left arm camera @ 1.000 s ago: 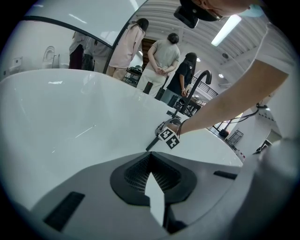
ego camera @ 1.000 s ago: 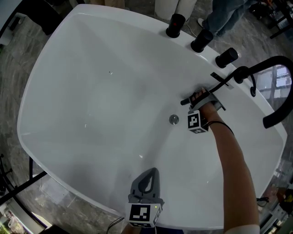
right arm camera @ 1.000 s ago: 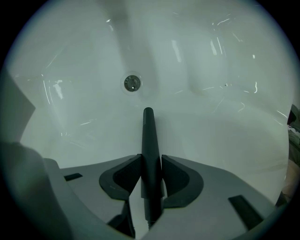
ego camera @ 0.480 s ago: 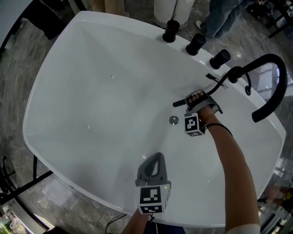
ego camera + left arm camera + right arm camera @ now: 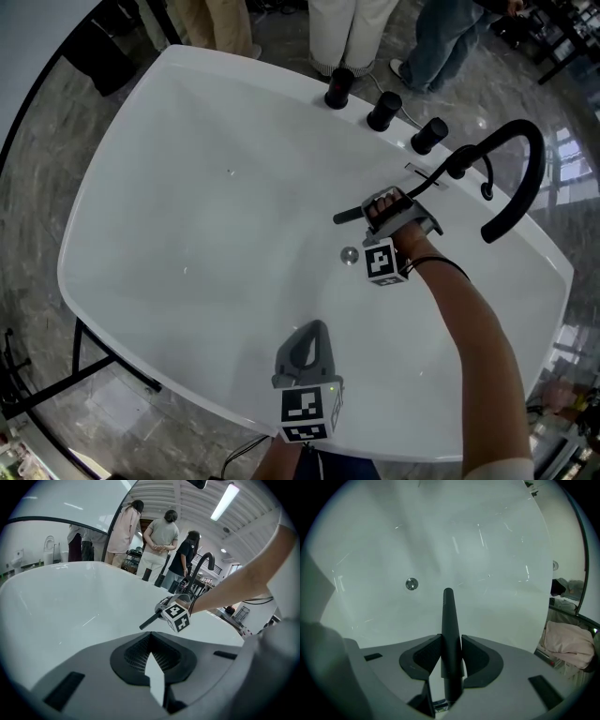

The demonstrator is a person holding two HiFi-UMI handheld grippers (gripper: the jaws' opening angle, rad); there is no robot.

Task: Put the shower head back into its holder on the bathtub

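Right gripper [image 5: 375, 209] pinching black shower head [image 5: 449, 620] between jaws above bathtub [image 5: 187, 187], near far-rim faucet [image 5: 511, 178]; its own view showing only drain [image 5: 411, 584] beyond. Left gripper [image 5: 312, 330], jaws pressed together, empty, hanging over near rim.
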